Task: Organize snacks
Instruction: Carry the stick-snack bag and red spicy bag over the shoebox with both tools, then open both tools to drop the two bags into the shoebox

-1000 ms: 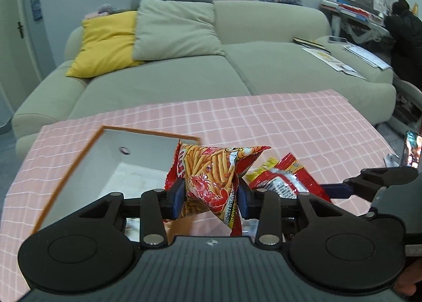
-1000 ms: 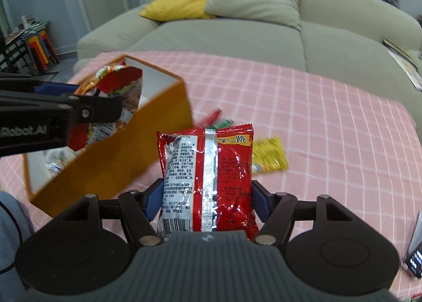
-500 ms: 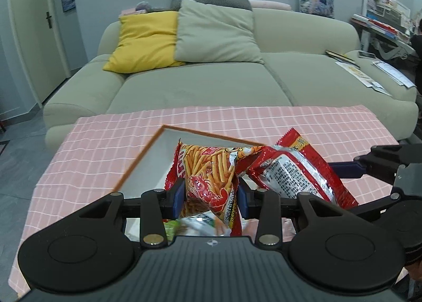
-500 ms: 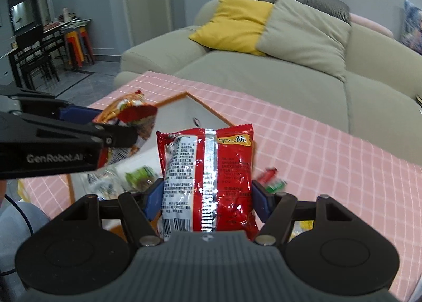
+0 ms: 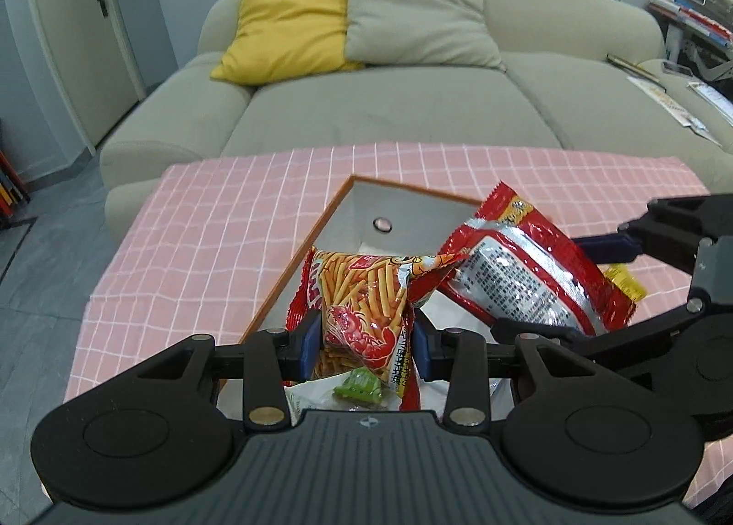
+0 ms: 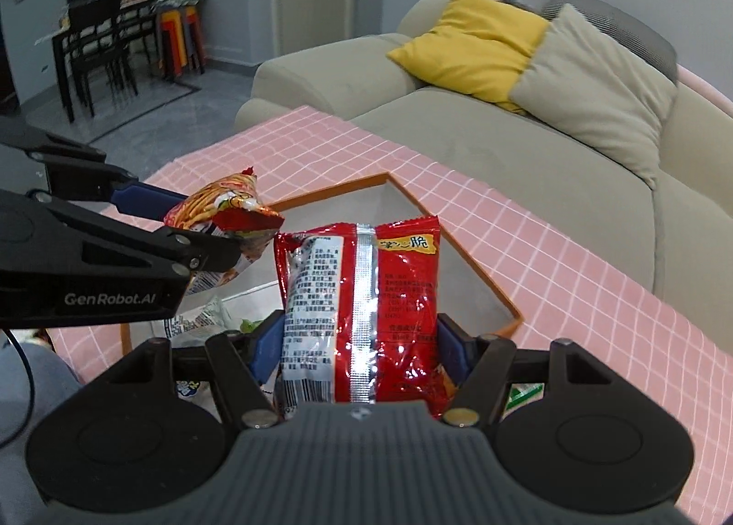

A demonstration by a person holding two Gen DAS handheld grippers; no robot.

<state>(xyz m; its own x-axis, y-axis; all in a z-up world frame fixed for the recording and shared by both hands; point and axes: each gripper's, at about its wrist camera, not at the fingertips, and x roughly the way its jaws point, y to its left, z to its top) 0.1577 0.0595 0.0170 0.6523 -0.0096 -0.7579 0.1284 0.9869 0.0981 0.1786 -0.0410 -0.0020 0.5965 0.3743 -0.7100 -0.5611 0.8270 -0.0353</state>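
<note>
While both your hands hang above the open box, the holdings read as follows. Left gripper: jaws clenched on a shrimp-stick bag, red and orange, printed with fries and a prawn, held upright over the near part of the box. Right gripper: jaws clenched on a red foil packet with a silver back seam and printed text, held upright, just to the right of the shrimp-stick bag and touching its top corner in the left wrist view.

Box: orange rim, grey inner walls, a round hole in the far wall, standing on the table, which wears a pink checked cloth. Contents seen: a white wrapper and a small green snack, both lying on the bottom at the near end.

On the table, right of the box: a yellow packet, partly hidden behind the red foil packet.

Far side: a beige sofa with a yellow cushion and a beige cushion.
</note>
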